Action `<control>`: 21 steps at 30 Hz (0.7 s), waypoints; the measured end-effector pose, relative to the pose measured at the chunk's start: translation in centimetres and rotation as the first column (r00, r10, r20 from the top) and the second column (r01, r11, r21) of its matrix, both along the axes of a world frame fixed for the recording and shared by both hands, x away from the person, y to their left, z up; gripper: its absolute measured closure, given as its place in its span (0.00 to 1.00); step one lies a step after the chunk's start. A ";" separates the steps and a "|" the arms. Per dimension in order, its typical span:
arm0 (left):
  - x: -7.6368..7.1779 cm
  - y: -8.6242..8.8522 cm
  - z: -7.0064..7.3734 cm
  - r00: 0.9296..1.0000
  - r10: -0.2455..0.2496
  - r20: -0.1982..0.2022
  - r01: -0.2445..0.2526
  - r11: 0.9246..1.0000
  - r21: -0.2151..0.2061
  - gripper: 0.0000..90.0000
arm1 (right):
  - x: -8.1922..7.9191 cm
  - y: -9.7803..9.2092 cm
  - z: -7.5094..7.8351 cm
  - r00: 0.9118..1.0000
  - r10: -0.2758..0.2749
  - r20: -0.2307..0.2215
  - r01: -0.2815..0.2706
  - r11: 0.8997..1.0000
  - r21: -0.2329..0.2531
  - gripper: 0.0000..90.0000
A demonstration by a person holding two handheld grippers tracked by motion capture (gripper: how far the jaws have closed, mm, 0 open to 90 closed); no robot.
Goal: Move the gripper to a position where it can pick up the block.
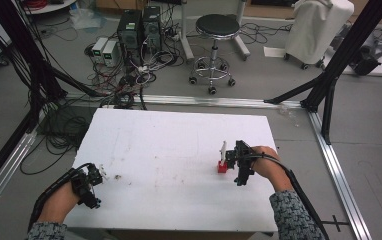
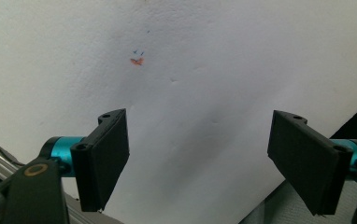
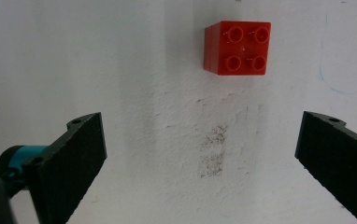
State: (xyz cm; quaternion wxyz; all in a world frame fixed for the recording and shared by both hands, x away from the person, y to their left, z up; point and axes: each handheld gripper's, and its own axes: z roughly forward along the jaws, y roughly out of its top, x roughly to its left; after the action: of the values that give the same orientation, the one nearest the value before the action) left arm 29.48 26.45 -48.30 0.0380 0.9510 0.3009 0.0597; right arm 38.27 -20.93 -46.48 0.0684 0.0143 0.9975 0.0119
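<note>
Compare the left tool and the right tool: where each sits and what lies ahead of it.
The left tool sits at the white foam table's near left corner; the right tool is at its right side. Bare, stained foam lies ahead of the left tool; a small red four-stud plastic brick lies ahead of the right tool. Both stand open, holding nothing.

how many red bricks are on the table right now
1. The red brick sits on the white table just ahead of the open right gripper, studs up. None seen elsewhere.

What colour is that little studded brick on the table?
The brick is red, seen best in the right gripper view.
</note>
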 end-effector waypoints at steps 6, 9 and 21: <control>-0.1 0.0 0.0 1.000 0.000 0.004 0.000 1.000 -0.002 0.23 | 0.9 0.4 -0.3 1.000 0.013 -0.016 -0.013 1.000 0.023 0.01; -0.1 0.1 -0.1 1.000 0.007 0.004 -0.007 1.000 -0.005 0.23 | 1.2 0.7 -0.5 1.000 0.015 -0.021 -0.014 0.999 0.038 0.01; -0.2 0.2 -0.1 1.000 0.006 -0.003 -0.006 1.000 -0.004 0.23 | 2.5 2.2 -1.4 0.998 0.040 -0.042 -0.038 0.998 0.049 0.01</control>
State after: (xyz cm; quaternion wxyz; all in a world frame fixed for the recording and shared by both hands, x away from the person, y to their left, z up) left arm 29.33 26.68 -48.43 0.0393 0.9501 0.3039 0.0578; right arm 40.81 -18.71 -47.86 0.0465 -0.0034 0.9982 0.0372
